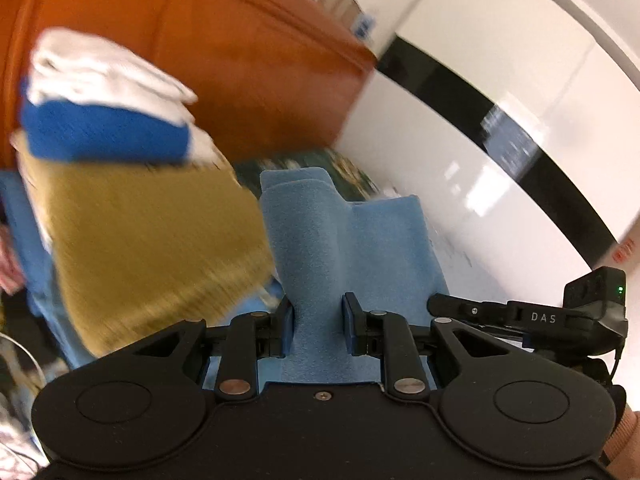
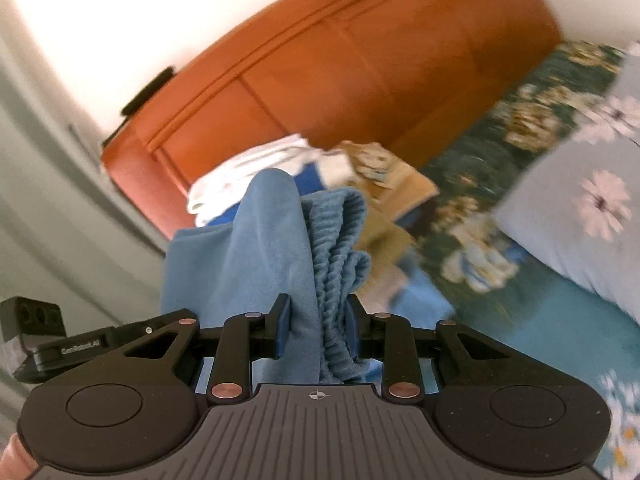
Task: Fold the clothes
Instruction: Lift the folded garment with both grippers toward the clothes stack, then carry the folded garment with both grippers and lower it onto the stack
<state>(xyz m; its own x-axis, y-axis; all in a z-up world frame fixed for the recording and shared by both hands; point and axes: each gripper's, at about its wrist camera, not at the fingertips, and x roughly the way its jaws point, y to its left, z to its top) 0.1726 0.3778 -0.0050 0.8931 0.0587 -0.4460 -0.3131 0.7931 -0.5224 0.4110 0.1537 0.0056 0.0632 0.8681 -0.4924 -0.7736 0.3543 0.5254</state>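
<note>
Between both your grippers, left [image 1: 318, 326] and right [image 2: 316, 326], the blue garment [image 2: 256, 256] hangs clenched in the jaws, stretched across; the folded stack [image 1: 104, 120] lies ahead-left.

We count two grippers: the left gripper [image 1: 317, 326] and the right gripper [image 2: 316, 326], each with two fingers, each clamped on the one light-blue garment [image 1: 320, 232] [image 2: 256, 248]. At ten o'clock in the left view we count a pile of three folded items: a white one [image 1: 100, 72] on top, a blue one [image 1: 104, 132] beneath, an olive one [image 1: 156, 240] lowest. We see one orange headboard [image 2: 360, 72] at twelve o'clock, and one flowered pillow [image 2: 580, 216] at three o'clock in the right view.
</note>
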